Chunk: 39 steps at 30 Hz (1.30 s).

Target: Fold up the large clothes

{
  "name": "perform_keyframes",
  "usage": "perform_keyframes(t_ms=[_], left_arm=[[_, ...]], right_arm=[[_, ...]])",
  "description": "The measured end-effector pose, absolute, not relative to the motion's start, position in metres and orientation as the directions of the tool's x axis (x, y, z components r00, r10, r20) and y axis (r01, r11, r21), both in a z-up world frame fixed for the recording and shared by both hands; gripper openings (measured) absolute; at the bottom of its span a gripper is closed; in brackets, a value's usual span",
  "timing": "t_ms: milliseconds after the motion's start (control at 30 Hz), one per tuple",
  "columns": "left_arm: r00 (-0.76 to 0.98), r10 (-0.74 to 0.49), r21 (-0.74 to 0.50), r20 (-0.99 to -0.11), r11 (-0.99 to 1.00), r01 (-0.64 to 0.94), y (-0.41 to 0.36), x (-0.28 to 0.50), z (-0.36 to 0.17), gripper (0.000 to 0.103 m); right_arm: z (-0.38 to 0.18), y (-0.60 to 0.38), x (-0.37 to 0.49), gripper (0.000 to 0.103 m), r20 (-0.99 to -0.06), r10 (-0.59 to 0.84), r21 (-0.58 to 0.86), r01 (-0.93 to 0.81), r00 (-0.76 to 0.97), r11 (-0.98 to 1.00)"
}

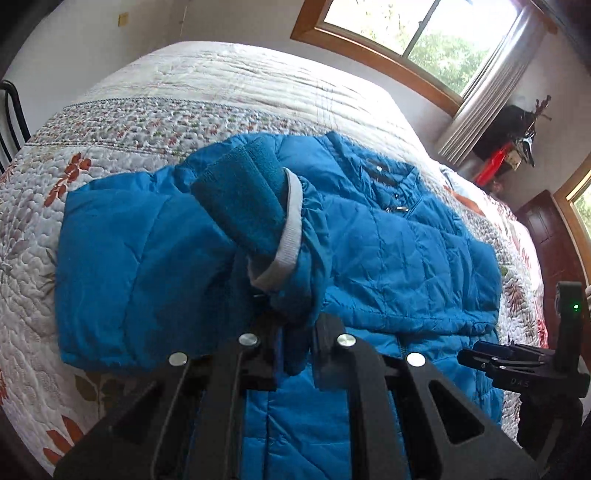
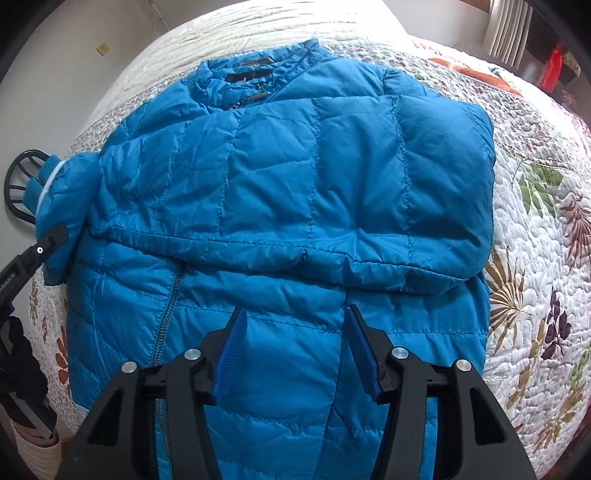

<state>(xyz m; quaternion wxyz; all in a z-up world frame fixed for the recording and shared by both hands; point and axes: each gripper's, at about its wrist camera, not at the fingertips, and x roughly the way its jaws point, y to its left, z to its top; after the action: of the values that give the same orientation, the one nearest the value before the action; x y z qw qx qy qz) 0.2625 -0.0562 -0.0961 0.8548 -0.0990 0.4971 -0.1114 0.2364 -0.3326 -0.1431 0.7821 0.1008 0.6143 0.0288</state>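
A blue quilted puffer jacket [image 2: 295, 192] lies front up on the bed, collar at the far end; it also shows in the left wrist view [image 1: 399, 243]. One sleeve [image 2: 332, 177] is folded flat across the chest. My left gripper [image 1: 295, 332] is shut on the other sleeve near its cuff [image 1: 258, 210], which has a fleece lining and a white trim, and holds it lifted over the jacket's left side. That gripper also shows at the left edge of the right wrist view [image 2: 48, 247]. My right gripper [image 2: 293, 325] is open and empty, just above the jacket's lower front.
The bed [image 1: 184, 96] carries a white quilt with a floral pattern [image 2: 535, 258]. A window [image 1: 424, 33] with a curtain is at the back right. A dark door [image 1: 546, 236] and a red object [image 1: 491, 166] stand beyond the bed. A black chair back [image 1: 11, 118] is at the left.
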Motion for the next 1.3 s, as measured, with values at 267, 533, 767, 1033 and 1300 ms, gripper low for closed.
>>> perform_keyframes(t_ms=[267, 533, 767, 1033, 1300], left_arm=[[0.391, -0.286, -0.264, -0.875, 0.958, 0.110, -0.061, 0.271, -0.135, 0.011], [0.380, -0.341, -0.296, -0.860, 0.939, 0.174, -0.049, 0.245, -0.101, 0.039], [0.454, -0.263, -0.279, -0.851, 0.960, 0.033, 0.013, 0.235, -0.084, 0.045], [0.435, -0.061, -0.135, -0.898, 0.981, -0.140, 0.068, 0.257, -0.112, 0.044], [0.461, -0.078, -0.151, -0.884, 0.981, -0.125, 0.067, 0.259, -0.105, 0.044]], right_arm=[[-0.152, -0.335, 0.239, 0.055, -0.958, 0.172, 0.195, 0.084, 0.227, 0.977], [-0.129, -0.312, 0.252, 0.056, -0.943, 0.217, 0.231, 0.027, 0.250, 0.973], [-0.108, -0.267, 0.275, 0.068, -0.906, 0.334, 0.329, -0.064, 0.259, 0.942], [-0.135, -0.215, 0.317, 0.059, -0.918, 0.366, 0.354, -0.097, 0.155, 0.930], [-0.120, -0.223, 0.314, 0.007, -0.890, 0.394, 0.381, -0.100, 0.228, 0.919]])
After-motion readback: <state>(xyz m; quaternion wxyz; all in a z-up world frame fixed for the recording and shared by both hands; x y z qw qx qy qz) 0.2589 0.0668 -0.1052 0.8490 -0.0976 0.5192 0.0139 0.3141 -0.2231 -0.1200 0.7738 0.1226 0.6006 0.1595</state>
